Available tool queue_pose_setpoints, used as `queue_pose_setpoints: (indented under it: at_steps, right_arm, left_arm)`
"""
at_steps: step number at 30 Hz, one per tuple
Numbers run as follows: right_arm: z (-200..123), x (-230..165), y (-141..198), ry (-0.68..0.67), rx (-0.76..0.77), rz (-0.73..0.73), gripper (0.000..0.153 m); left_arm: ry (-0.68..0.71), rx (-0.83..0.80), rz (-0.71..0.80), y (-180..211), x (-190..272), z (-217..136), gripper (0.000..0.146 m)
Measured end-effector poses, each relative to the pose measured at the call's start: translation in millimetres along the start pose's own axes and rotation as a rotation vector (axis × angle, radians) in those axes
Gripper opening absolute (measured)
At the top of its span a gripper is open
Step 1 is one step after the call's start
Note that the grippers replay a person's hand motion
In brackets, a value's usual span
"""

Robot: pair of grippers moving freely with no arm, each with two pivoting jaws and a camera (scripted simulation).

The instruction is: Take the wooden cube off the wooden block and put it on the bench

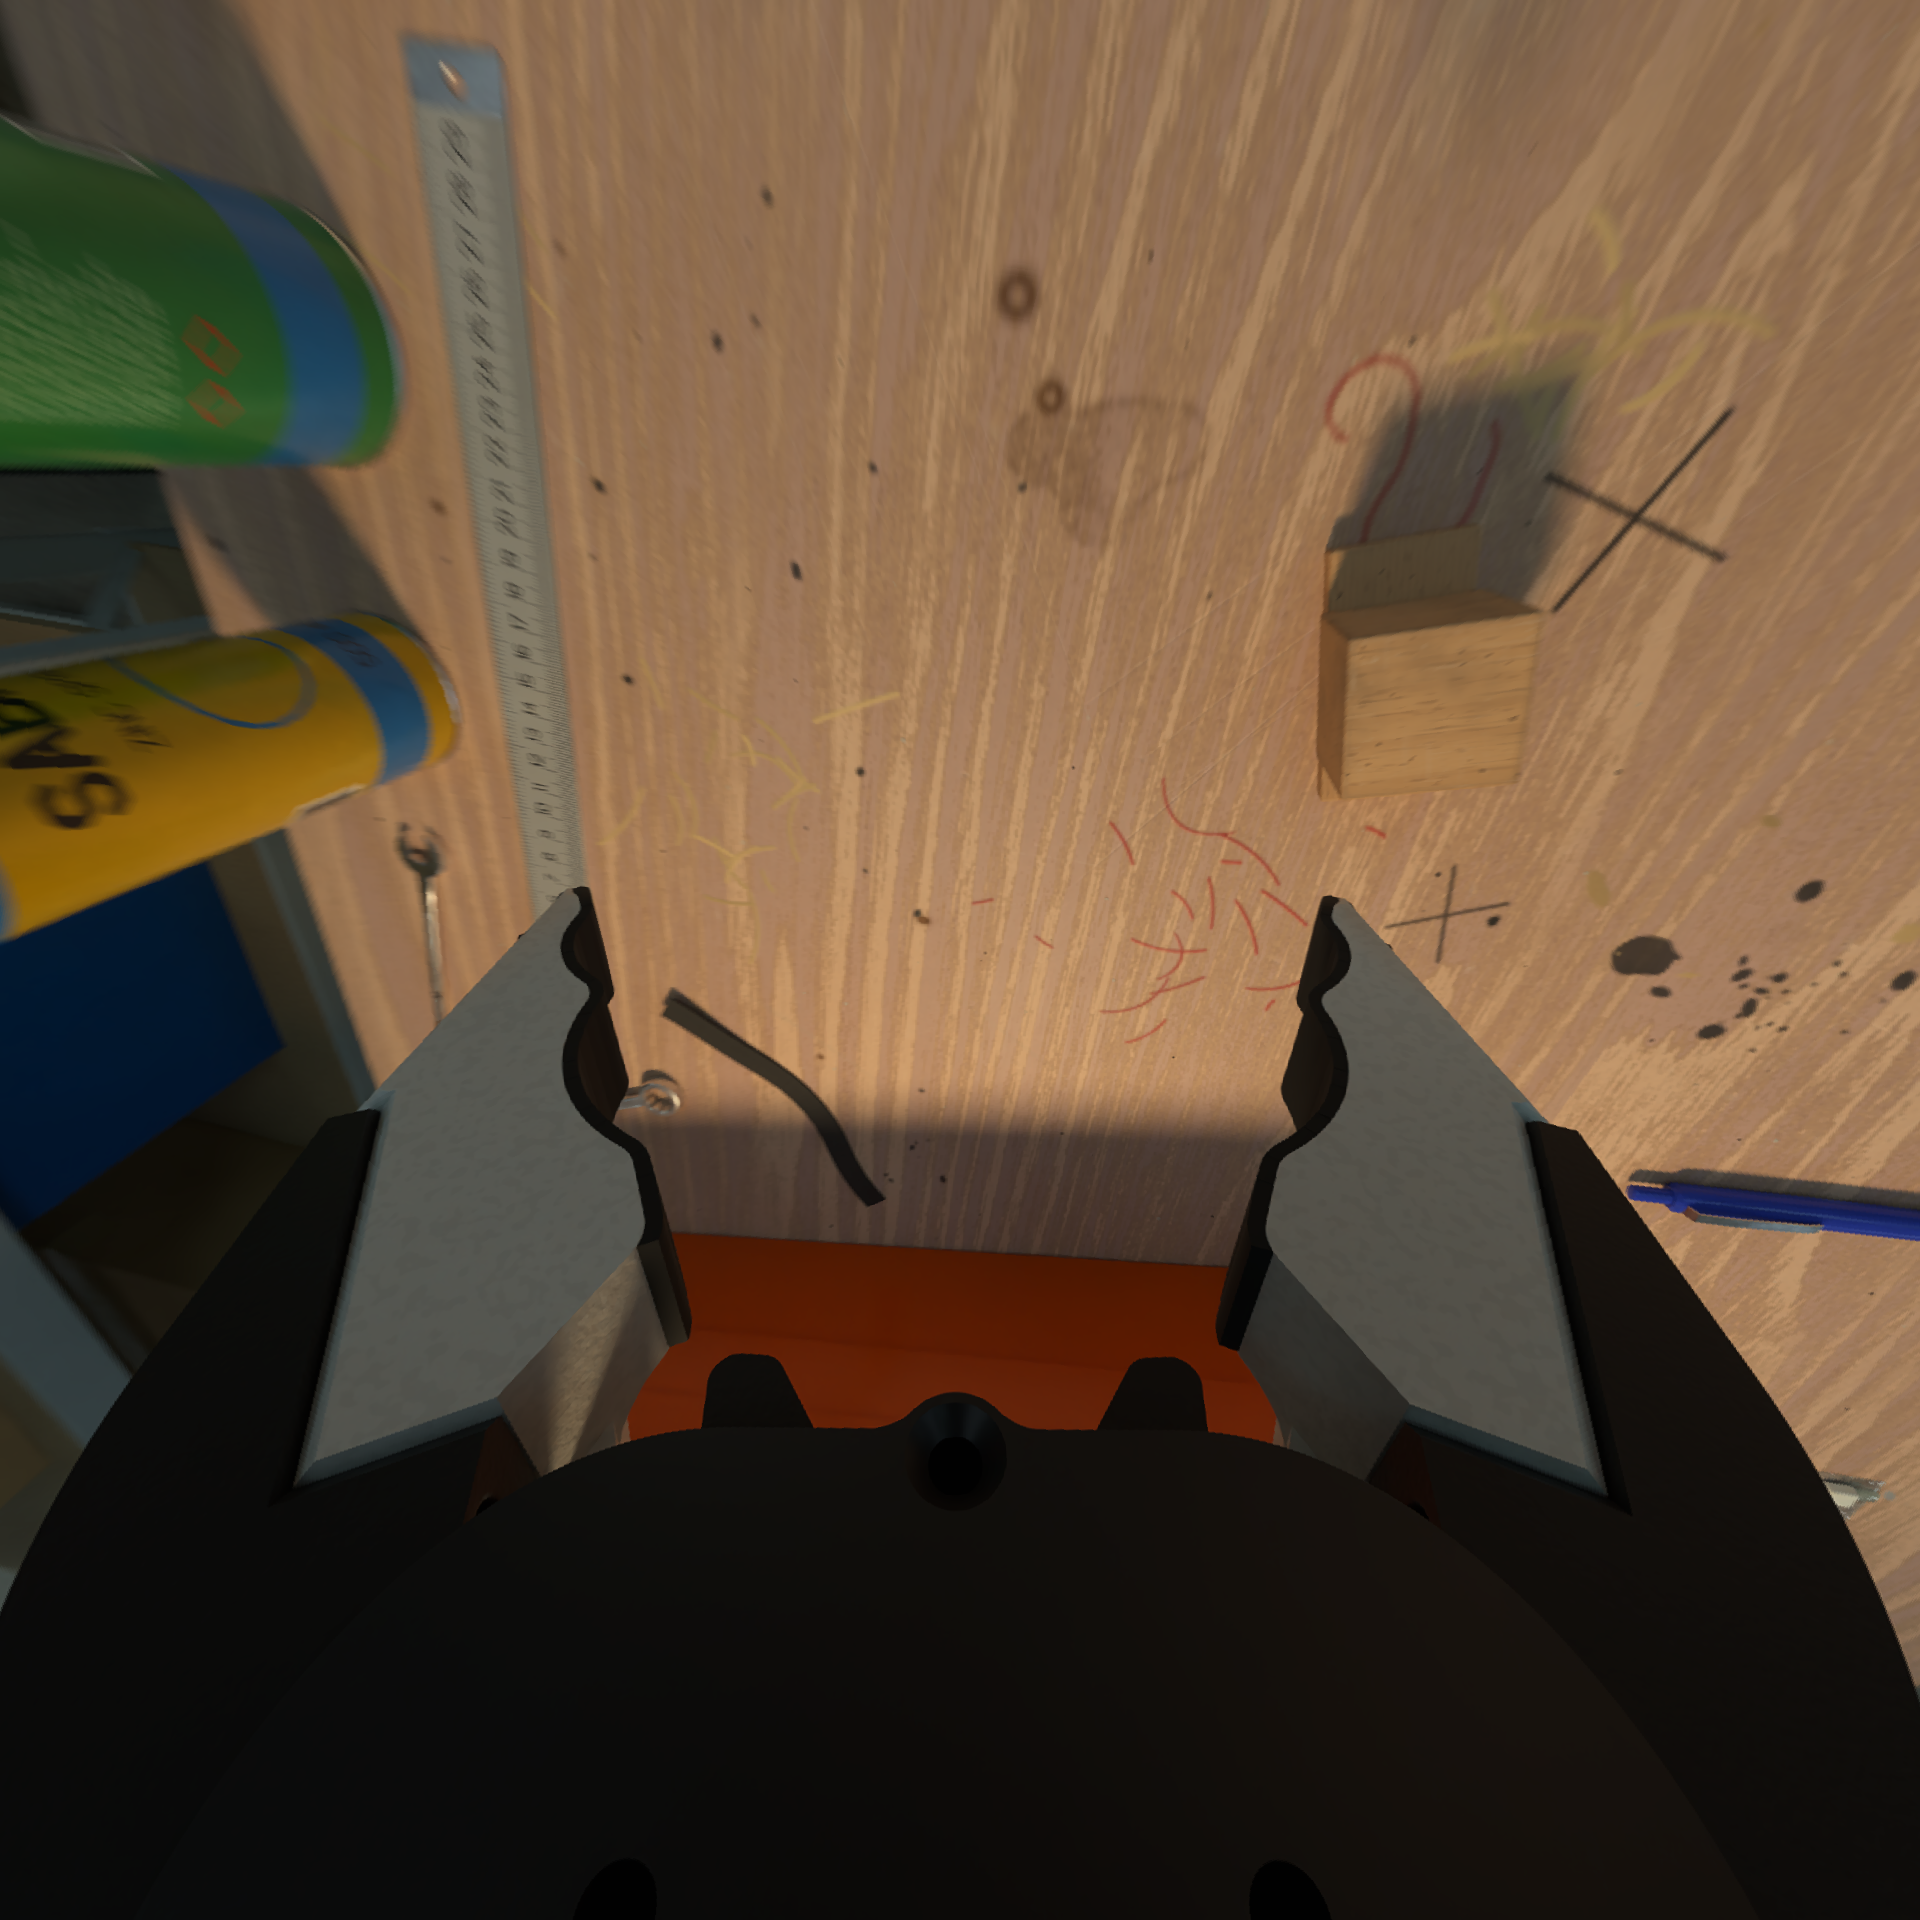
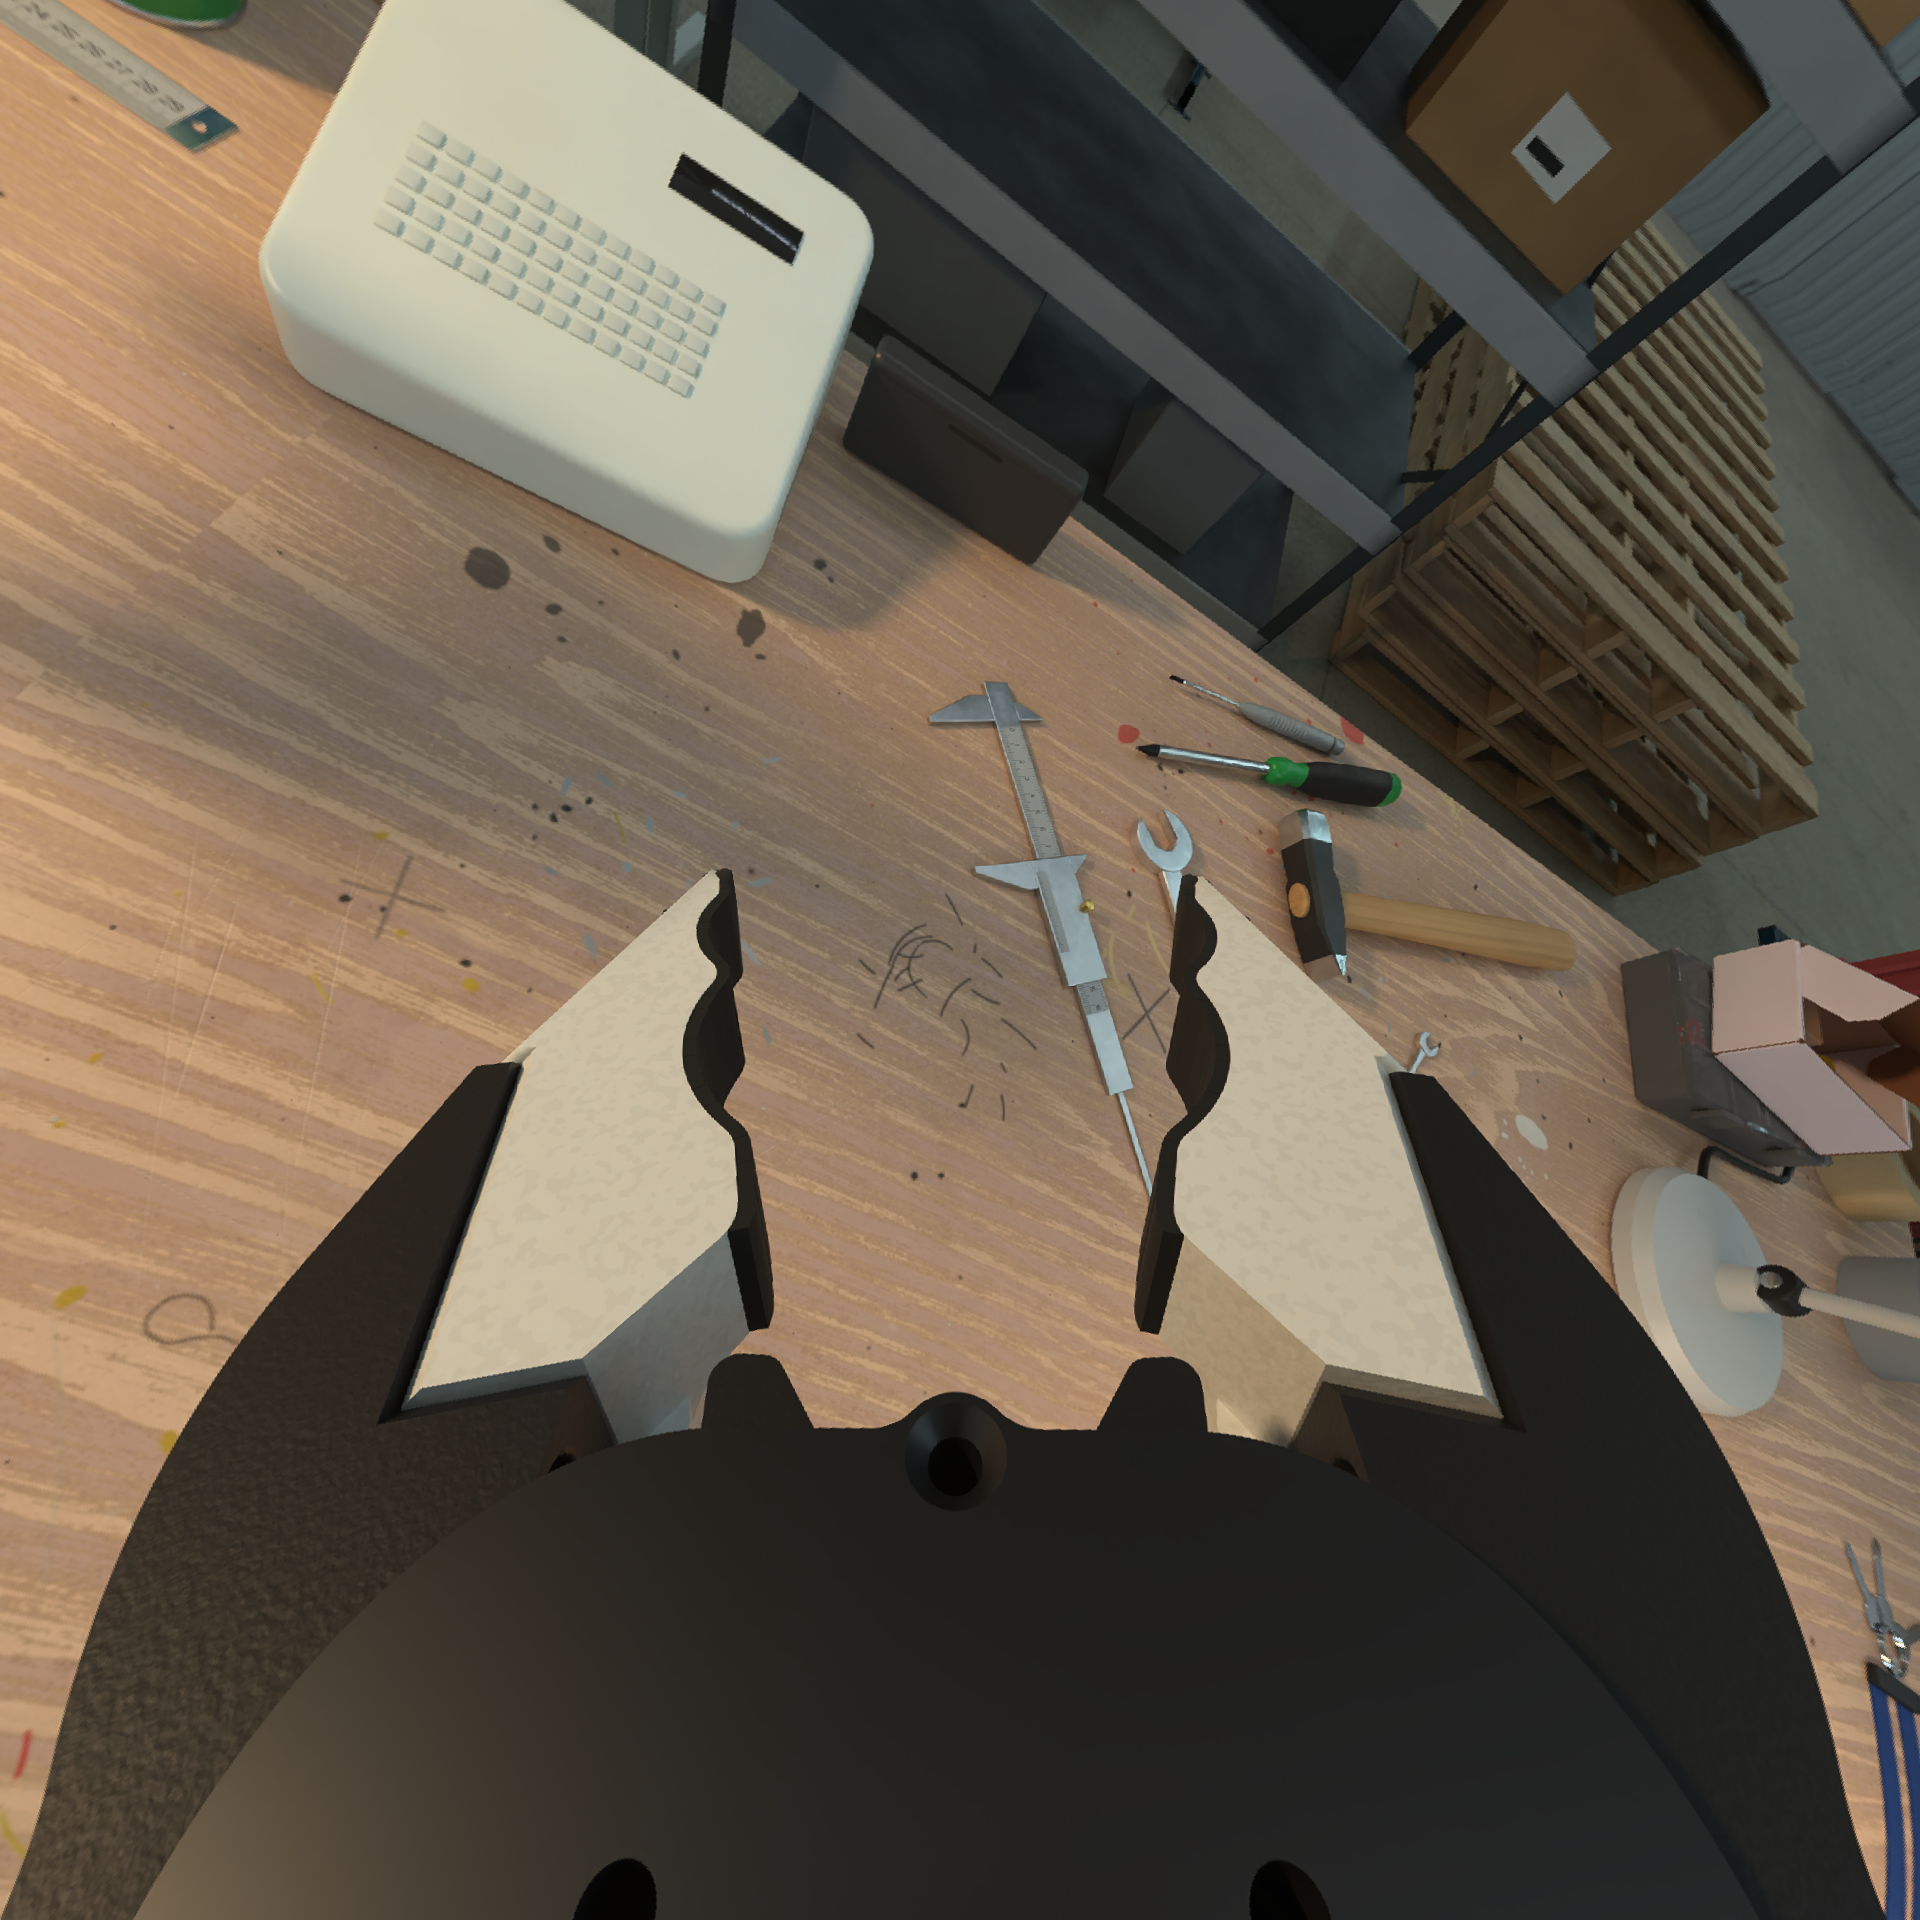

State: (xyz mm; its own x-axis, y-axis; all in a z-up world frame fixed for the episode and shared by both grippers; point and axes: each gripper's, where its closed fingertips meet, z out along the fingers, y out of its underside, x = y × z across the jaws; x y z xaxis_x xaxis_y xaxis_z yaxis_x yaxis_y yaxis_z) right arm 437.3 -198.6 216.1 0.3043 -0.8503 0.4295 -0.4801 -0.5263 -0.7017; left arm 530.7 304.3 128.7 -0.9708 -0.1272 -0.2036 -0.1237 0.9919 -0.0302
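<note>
In the left wrist view a light wooden cube (image 1: pixel 1425 698) stands on the wooden bench (image 1: pixel 935 520), ahead and to the right of my left gripper (image 1: pixel 956 899). That gripper is open and empty, well short of the cube. A red-orange wooden block (image 1: pixel 935 1314) lies low between its fingers, near the gripper's base, with nothing on the part that shows. My right gripper (image 2: pixel 954 881) is open and empty above the bench (image 2: pixel 312 727). Neither cube nor block shows in the right wrist view.
A green can (image 1: pixel 187 312), a yellow can (image 1: pixel 208 748), a steel ruler (image 1: pixel 499 468), a black strip (image 1: pixel 779 1091) and a blue pen (image 1: pixel 1787 1210) lie around the left gripper. The right view shows a cream box (image 2: pixel 561 281), a caliper (image 2: pixel 1049 862), a hammer (image 2: pixel 1403 914) and a screwdriver (image 2: pixel 1299 774).
</note>
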Motion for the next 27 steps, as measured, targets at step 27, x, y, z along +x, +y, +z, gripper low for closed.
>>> queue_pose_setpoints:
  at_steps: [27]
  right_arm:
    - [-75,41,15,0.017,0.18,0.145,0.083]
  left_arm:
    - [0.066,-0.076,0.413,-299,129,72,0.143]
